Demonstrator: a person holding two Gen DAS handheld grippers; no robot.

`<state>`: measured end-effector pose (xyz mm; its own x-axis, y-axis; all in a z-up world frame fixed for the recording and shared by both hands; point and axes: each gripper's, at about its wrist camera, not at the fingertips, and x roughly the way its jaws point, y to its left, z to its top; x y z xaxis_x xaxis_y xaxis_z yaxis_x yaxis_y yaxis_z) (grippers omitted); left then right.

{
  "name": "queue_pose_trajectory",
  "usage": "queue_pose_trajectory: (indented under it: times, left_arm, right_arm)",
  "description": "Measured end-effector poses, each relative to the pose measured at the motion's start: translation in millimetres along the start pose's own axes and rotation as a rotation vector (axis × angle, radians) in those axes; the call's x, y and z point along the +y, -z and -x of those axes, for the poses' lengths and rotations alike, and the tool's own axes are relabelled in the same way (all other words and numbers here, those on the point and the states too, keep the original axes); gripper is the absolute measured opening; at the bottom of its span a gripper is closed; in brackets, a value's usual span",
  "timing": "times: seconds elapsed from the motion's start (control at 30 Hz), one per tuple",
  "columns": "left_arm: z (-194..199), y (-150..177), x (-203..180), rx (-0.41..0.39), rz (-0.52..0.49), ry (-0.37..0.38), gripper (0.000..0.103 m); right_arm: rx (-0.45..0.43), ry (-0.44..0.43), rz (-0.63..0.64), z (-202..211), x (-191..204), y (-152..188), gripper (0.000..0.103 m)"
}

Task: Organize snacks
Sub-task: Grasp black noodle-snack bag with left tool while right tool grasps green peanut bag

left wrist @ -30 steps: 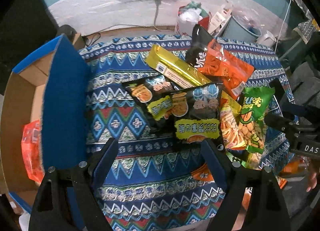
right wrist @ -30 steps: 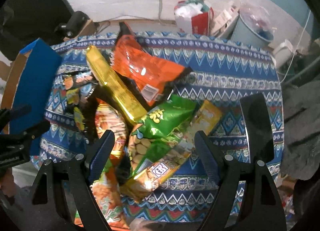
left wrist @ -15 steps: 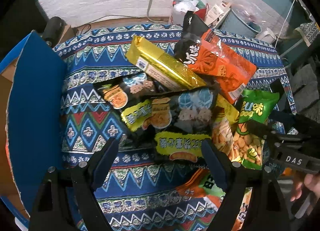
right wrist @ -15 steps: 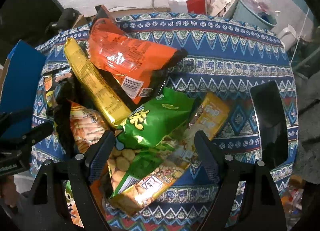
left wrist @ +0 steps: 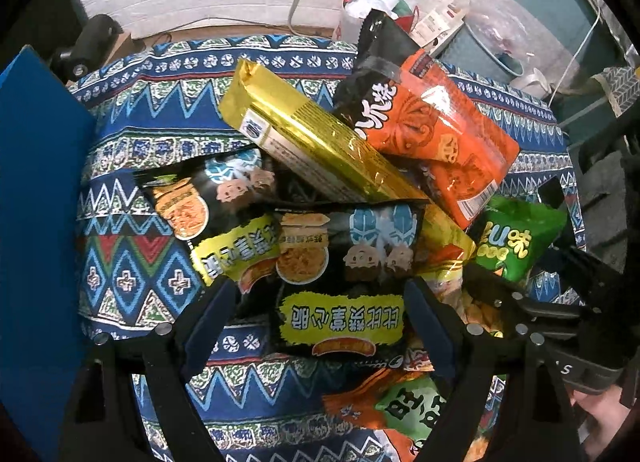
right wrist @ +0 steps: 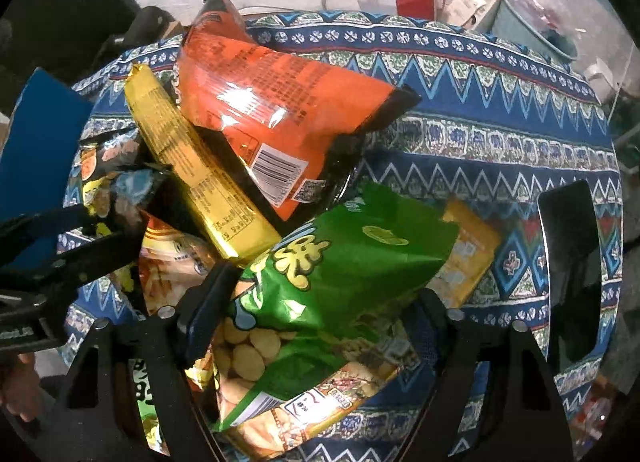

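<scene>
Two grippers straddle the pile: left gripper, jaws opening, over black packet at 6 o'clock; right gripper, jaws closing round green bag—pinch one bag only, mid-body.

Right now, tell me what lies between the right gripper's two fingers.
In the right wrist view, the green snack bag lies between the closing fingers of the right gripper, on top of a yellow packet; whether the pads press it yet is unclear.
</scene>
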<state>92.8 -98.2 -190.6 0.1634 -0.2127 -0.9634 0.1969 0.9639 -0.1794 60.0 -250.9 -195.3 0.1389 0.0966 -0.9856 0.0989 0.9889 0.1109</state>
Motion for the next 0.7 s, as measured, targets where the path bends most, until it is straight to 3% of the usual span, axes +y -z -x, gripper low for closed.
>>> queue_pose_trajectory:
  times: [0.1,0.13,0.27,0.4,0.7]
  left_arm:
    - [-3,0,-3,0.003,-0.011,-0.011,0.09]
    - [-4,-1,-6,0.001,-0.015,-0.014,0.09]
    - [-6,-1,-12,-0.006,-0.04,-0.023,0.089]
    - [-8,4,-17,0.026,-0.074,-0.043,0.084]
    - [-24,14,-31,0.045,-0.102,-0.108,0.088]
  right_arm:
    - [-0.015,-0.009,0.005,5,-4,-1,0.066]
    - [-0.021,-0.016,0.002,6,-6,-1,0.058]
    - [-0.05,0.016,0.005,17,-10,0,0.054]
    - [-0.083,0.031,0.002,29,-15,0,0.053]
    - [-0.086,0.009,-0.012,37,-20,8,0.053]
